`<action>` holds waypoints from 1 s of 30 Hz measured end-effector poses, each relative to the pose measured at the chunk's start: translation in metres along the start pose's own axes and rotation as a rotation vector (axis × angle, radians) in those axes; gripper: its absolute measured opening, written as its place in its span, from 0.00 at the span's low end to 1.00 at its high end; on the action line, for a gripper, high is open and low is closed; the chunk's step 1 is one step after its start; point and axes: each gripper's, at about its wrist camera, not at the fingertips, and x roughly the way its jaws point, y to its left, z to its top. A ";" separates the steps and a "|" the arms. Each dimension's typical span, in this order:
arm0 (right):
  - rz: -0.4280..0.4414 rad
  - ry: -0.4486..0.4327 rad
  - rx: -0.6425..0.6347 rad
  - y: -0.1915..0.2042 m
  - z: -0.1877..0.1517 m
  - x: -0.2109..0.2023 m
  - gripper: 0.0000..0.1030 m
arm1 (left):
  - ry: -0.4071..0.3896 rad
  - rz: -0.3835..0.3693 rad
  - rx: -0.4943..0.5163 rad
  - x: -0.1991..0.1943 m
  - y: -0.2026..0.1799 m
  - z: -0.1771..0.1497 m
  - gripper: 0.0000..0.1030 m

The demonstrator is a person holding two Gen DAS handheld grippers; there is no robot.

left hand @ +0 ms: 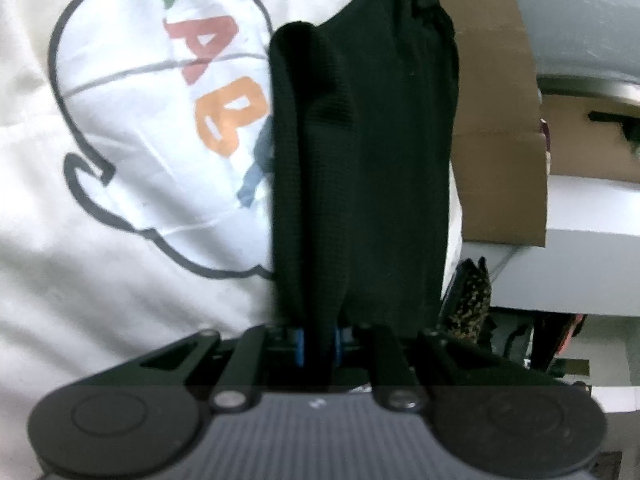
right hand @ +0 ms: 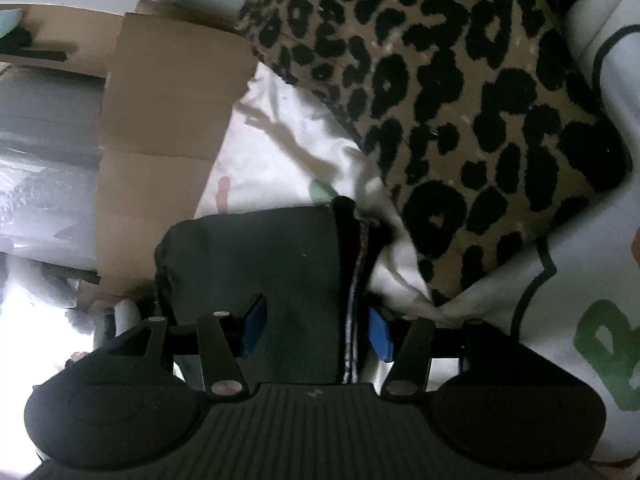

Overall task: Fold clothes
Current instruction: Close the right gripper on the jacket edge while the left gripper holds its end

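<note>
Left wrist view: the left gripper (left hand: 318,338) has its jaws pinched tight on a fold of black knit garment (left hand: 360,160), which rises ahead and blocks the middle. Behind lies a white printed cloth (left hand: 120,240) with coloured letters; "A" and "B" read, the rest is hidden. A cardboard box (left hand: 496,140) stands right.

Right wrist view: the right gripper (right hand: 316,328) has blue pads either side of the dark garment (right hand: 260,264); whether they press cannot be told. A leopard-print cushion (right hand: 460,100) overlaps the white cloth (right hand: 280,152); cardboard (right hand: 160,120) is left.
</note>
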 end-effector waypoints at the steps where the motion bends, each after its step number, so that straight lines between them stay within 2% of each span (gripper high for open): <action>1: 0.006 -0.004 0.001 0.000 -0.001 -0.002 0.54 | 0.002 -0.007 -0.002 -0.001 0.000 0.000 0.12; 3: 0.026 -0.015 0.010 0.001 -0.001 -0.006 0.49 | 0.006 -0.025 -0.007 -0.003 0.001 0.000 0.11; 7: 0.069 -0.045 0.030 0.003 0.004 -0.010 0.49 | 0.005 -0.066 -0.017 -0.005 0.001 0.003 0.09; 11: 0.042 -0.047 0.043 -0.001 0.011 -0.003 0.49 | 0.002 -0.054 -0.023 -0.006 0.002 0.005 0.11; 13: 0.024 -0.047 0.044 -0.004 0.014 0.002 0.49 | -0.005 -0.045 -0.027 0.026 -0.014 0.002 0.13; 15: 0.019 -0.056 0.048 -0.004 0.017 0.007 0.49 | -0.008 -0.045 -0.028 0.034 -0.017 0.000 0.13; 17: 0.004 -0.055 0.030 -0.001 0.021 0.011 0.45 | -0.008 -0.043 -0.031 0.036 -0.018 0.000 0.10; 18: -0.012 -0.049 0.012 0.001 0.023 0.014 0.31 | -0.007 -0.041 -0.033 0.037 -0.018 0.001 0.09; 19: -0.029 -0.043 -0.006 0.004 0.024 0.016 0.10 | -0.007 -0.036 -0.032 0.037 -0.019 0.000 0.08; 20: -0.046 -0.037 -0.024 0.006 0.026 0.018 0.07 | -0.007 -0.030 -0.031 0.037 -0.021 0.000 0.07; 30: -0.084 -0.037 -0.062 0.019 0.026 0.004 0.05 | 0.002 0.055 0.054 0.010 -0.046 0.005 0.04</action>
